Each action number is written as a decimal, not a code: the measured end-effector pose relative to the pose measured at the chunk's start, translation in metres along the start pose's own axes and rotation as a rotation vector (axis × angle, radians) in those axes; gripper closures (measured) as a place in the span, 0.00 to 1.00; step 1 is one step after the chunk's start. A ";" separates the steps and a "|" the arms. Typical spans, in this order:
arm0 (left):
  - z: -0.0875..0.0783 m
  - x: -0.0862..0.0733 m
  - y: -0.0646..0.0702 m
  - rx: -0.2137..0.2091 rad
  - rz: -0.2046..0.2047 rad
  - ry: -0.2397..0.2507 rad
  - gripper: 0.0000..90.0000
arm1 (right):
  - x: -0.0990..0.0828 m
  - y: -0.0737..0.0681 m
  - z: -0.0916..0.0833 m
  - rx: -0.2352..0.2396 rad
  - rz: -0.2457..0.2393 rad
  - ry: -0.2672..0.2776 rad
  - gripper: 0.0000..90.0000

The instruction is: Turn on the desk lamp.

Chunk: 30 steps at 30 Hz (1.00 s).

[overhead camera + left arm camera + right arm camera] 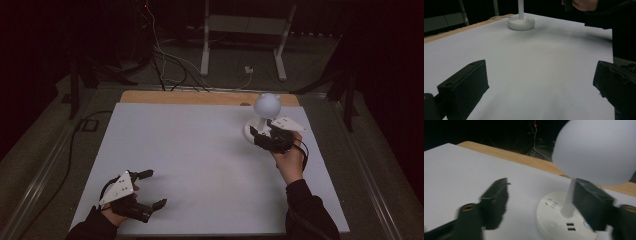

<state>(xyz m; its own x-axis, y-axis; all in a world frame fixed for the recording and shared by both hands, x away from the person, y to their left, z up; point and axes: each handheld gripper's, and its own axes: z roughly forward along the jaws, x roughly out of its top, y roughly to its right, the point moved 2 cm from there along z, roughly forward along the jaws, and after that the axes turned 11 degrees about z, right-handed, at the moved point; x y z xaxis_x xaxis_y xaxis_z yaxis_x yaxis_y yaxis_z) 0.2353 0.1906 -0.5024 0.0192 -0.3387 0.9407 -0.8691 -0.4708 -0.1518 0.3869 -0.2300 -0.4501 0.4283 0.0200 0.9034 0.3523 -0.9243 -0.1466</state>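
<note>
The left gripper (150, 189) sits at the near left corner of the desk (200, 155), low over the white top. The left hand (116, 212) grips it from behind, with the dark sleeve entering at the near edge. The forearm angles in toward the desk centre, so the gripper points right and slightly away. Its jaws stand wide apart with nothing between them. In the left gripper view, bare white surface lies between the two black jaws, and the lamp base (521, 23) stands well beyond them near the far edge.

The right gripper (261, 133) is near the far right corner. The right hand (290, 160) holds it from the near side with the forearm running almost straight away from the near edge, the wrist raised and the gripper aimed left and away at the lamp (263, 116). Its jaws are apart. In the right gripper view the left jaw stands clear over the white top, and the right jaw is just beside the lamp stem (569, 200), above the round base; contact cannot be determined. The lamp stands upright near the far right corner, its round shade (596, 150) above the jaws. A strip of wood (200, 97) runs along the far edge.
</note>
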 end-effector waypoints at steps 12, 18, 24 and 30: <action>0.000 0.000 0.000 -0.003 -0.004 0.000 0.00 | -0.008 0.011 0.012 -0.064 0.029 -0.024 0.67; 0.000 0.000 0.000 -0.002 -0.004 -0.001 0.00 | -0.012 0.015 0.017 -0.086 0.025 -0.046 0.77; 0.000 0.000 0.000 -0.002 -0.005 -0.002 0.00 | -0.016 0.018 0.022 -0.110 0.034 -0.068 0.87; 0.000 0.000 0.001 -0.005 -0.004 -0.001 0.00 | -0.022 0.018 0.028 -0.125 0.035 -0.086 0.93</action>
<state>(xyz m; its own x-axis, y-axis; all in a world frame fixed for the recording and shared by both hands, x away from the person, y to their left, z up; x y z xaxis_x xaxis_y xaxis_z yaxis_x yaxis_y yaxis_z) 0.2347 0.1899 -0.5024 0.0234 -0.3379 0.9409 -0.8717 -0.4678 -0.1463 0.4071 -0.2369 -0.4841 0.5102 0.0148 0.8600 0.2317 -0.9652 -0.1209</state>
